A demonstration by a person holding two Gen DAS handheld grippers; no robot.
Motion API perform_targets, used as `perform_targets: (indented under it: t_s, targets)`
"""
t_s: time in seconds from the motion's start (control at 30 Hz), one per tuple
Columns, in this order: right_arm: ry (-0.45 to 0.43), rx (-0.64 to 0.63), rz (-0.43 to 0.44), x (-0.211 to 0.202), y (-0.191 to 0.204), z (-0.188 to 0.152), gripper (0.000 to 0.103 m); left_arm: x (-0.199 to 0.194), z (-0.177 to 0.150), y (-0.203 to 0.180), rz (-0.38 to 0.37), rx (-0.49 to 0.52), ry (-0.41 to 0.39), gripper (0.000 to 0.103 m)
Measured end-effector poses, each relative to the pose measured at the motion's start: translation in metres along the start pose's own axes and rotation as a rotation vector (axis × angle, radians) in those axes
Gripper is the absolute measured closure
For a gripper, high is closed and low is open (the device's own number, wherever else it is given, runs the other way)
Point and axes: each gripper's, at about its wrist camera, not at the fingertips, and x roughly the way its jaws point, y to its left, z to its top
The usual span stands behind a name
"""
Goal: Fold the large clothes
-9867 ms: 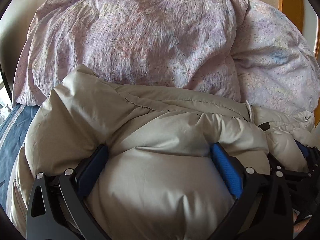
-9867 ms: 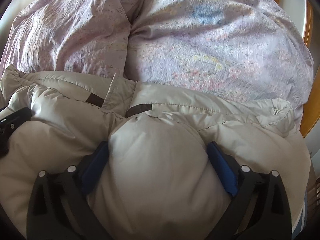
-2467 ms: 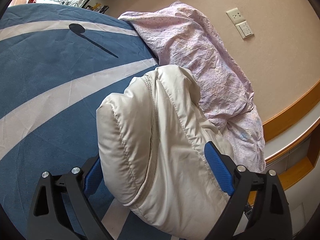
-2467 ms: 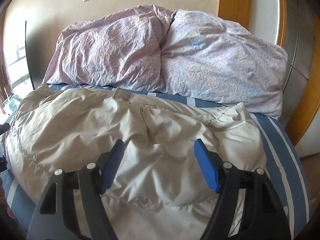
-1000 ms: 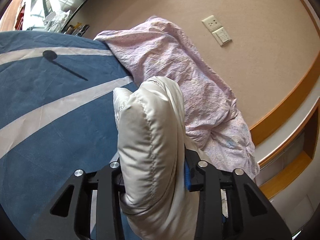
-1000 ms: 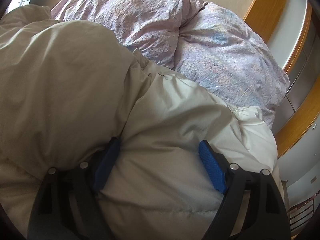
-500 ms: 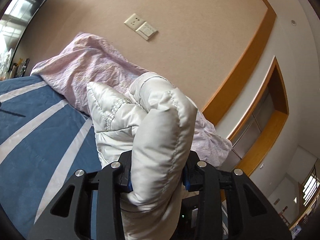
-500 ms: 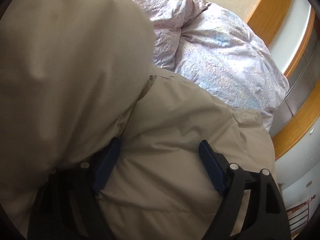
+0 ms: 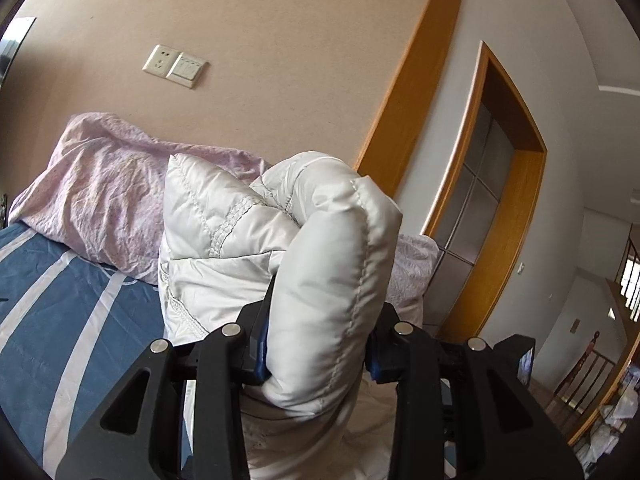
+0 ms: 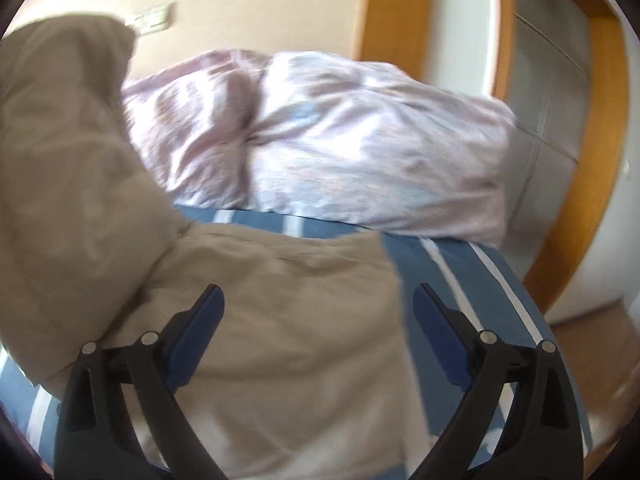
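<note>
1. Left gripper (image 9: 316, 356): jaws clamped on a thick quilted fold of the puffy cream jacket (image 9: 332, 280), lifted clear of the bed; the fold's stitched edge stands up toward 12 o'clock.
2. Right gripper (image 10: 318, 340): jaws spread wide, having just been opening; jacket fabric (image 10: 280, 320) lies between them, pads not pressing it.
3. Jacket, remainder: draped on the blue striped bedsheet (image 10: 472, 280); its right edge ends beside the right pad, a raised mass at 9 to 10 o'clock.
4. Pink pillows (image 10: 340, 140): at 12 o'clock, against the wall.
5. Open room: bare sheet strip at 3 o'clock, to the mattress edge.
6. Wooden door frame (image 9: 500, 200): at 2 o'clock.
</note>
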Motion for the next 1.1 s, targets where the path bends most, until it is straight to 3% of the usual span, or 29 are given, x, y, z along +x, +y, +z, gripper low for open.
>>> perform_targets:
  t_s: [0.17,0.47,0.6,0.8,0.9,1.1]
  targets:
    - [0.046,0.171,-0.051,0.004,-0.068,-0.012,0.008,0.028,-0.012,-0.036,-0.066,0.061,0.060,0.068]
    - [0.039,0.318,-0.009,0.008,-0.133,-0.020,0.008,0.087,-0.051,-0.087,-0.173,0.114,0.242,0.067]
    - [0.054,0.395,0.096,0.011,-0.154,-0.013,0.008,0.116,-0.081,-0.114,-0.187,0.199,0.336,0.066]
    - [0.123,0.542,0.459,0.027,-0.186,0.013,0.008,0.136,-0.131,-0.158,-0.165,0.453,0.385,0.060]
    - [0.185,0.534,0.587,0.039,-0.181,0.028,0.010,0.141,-0.152,-0.172,-0.165,0.564,0.408,0.058]
    - [0.287,0.385,0.604,0.059,-0.141,0.048,0.023,0.152,-0.178,-0.182,-0.180,0.629,0.453,0.056]
